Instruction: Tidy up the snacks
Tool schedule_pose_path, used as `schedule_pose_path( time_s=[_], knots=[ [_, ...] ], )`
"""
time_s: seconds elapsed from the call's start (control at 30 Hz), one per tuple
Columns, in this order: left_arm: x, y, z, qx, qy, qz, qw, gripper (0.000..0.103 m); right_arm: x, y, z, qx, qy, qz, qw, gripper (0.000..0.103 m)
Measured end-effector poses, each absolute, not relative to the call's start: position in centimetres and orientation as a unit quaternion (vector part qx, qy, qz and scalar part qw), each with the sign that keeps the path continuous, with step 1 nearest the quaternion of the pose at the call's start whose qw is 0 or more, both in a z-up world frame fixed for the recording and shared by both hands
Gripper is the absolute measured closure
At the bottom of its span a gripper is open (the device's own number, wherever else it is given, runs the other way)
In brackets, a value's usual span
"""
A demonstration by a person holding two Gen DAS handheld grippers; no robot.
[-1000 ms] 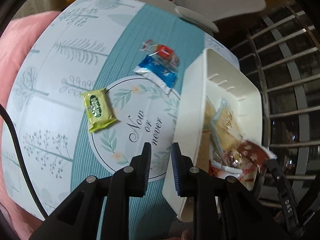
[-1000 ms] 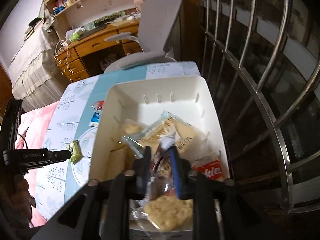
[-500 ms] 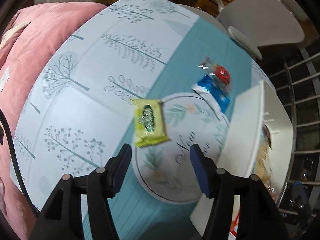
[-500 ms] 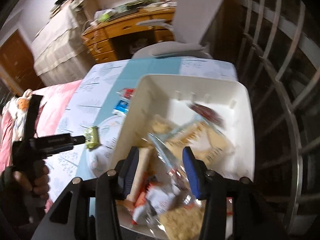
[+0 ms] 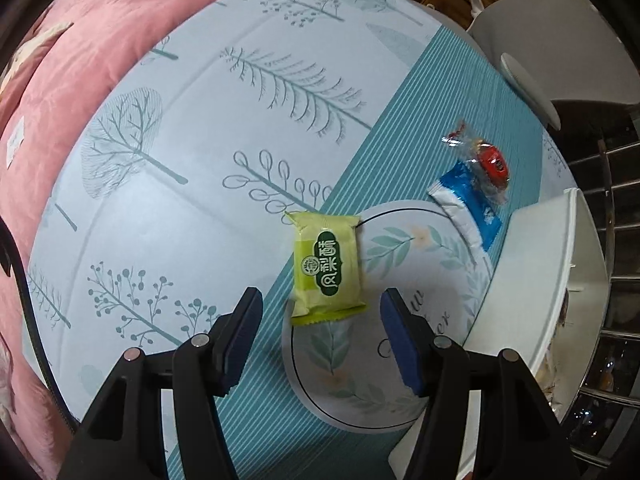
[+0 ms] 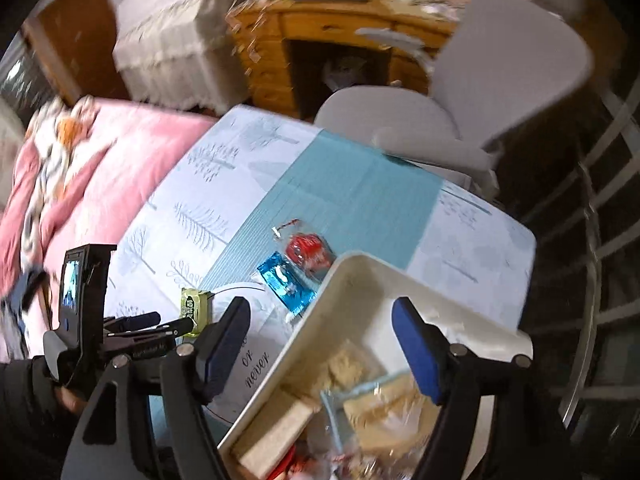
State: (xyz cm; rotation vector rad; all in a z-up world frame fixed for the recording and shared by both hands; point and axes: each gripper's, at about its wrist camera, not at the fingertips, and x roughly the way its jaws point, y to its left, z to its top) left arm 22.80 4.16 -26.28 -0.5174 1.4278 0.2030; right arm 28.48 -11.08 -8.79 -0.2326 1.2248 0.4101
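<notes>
Left tool over green snack

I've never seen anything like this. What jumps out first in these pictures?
A bright green snack packet lies on the tree-patterned tablecloth, just ahead of the open left gripper. Farther off, a blue packet and a red sweet lie touching, beside a white bin at the table's edge that already holds wrapped snacks. The right gripper, whose jaws have just been opening, hangs empty over that bin.
</notes>
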Motion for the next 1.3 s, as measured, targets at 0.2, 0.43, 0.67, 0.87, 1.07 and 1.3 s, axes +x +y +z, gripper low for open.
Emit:
schedule_pose_path(
  time_s=[0.2,0.43,0.67,0.87,1.07,1.3],
  knots=[
    [23.6,3.9,-27.6,-0.221,0.66,0.068,0.715,0.043,32.9,-6.3,-12.5,-0.218,0.599,0.21,0.741,0.027],
    [24.7,3.9,-28.2,-0.212,0.665,0.055,0.714,0.044,35.8,-3.5,-18.2,-0.266,0.663,0.198,0.671,0.027],
    [26.1,3.7,-28.6,-0.199,0.672,0.031,0.712,0.047,37.3,-2.2,-22.4,-0.265,0.705,0.193,0.629,0.028],
    [26.7,3.8,-29.6,-0.205,0.681,0.03,0.703,0.056,38.3,-2.1,-25.6,-0.254,0.732,0.184,0.605,0.043],
    [26.8,4.9,-29.9,-0.218,0.676,0.025,0.704,0.064,38.8,-2.5,-26.6,-0.245,0.735,0.18,0.606,0.05],
    [26.7,5.2,-30.0,-0.231,0.671,0.025,0.704,0.067,38.3,-3.2,-26.1,-0.24,0.726,0.181,0.618,0.056]
  ],
)
